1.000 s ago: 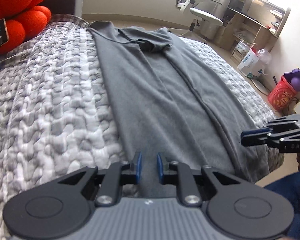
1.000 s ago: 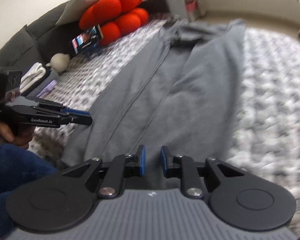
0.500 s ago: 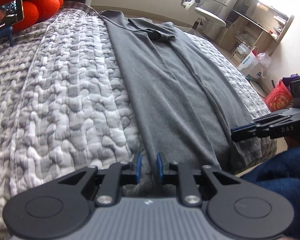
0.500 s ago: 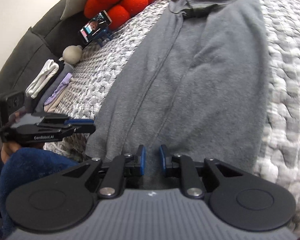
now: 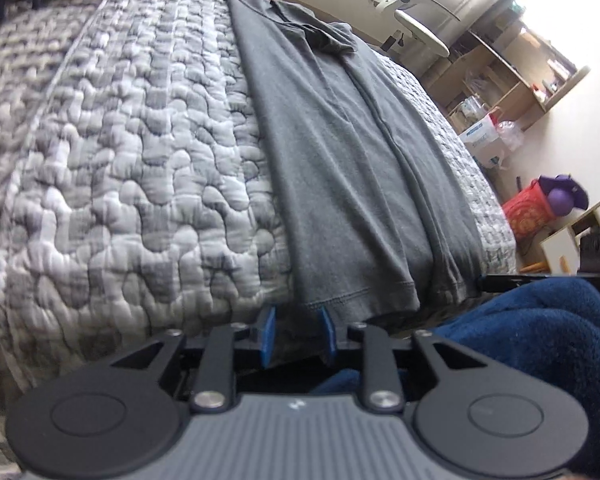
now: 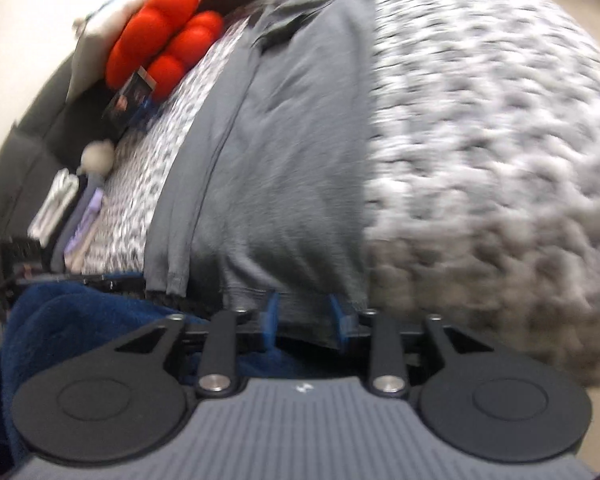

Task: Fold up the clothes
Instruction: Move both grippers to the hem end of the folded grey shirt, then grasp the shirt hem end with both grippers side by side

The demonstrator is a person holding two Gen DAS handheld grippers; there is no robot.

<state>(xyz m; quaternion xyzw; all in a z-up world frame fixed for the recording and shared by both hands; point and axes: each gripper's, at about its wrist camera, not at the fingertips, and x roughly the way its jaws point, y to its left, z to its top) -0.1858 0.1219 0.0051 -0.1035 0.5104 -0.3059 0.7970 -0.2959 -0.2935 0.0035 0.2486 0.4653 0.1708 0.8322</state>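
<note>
The grey shirt (image 5: pixel 340 168) is soft matt jersey cloth with a stitched hem; under it the quilt (image 5: pixel 132 168) is puffy, bumpy grey-and-white fabric. Left gripper (image 5: pixel 296 334) looks like matt black plastic with shiny metal pivot screws and smooth blue pads (image 5: pixel 267 334); the orange cushion (image 6: pixel 160 48) at 11 o'clock looks fuzzy.

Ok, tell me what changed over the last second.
Both grippers pulled back to the shirt's near hem. The left gripper and right gripper are opening, hem between the right's jaws, nothing clamped. The shirt stayed flat on the quilt.
</note>
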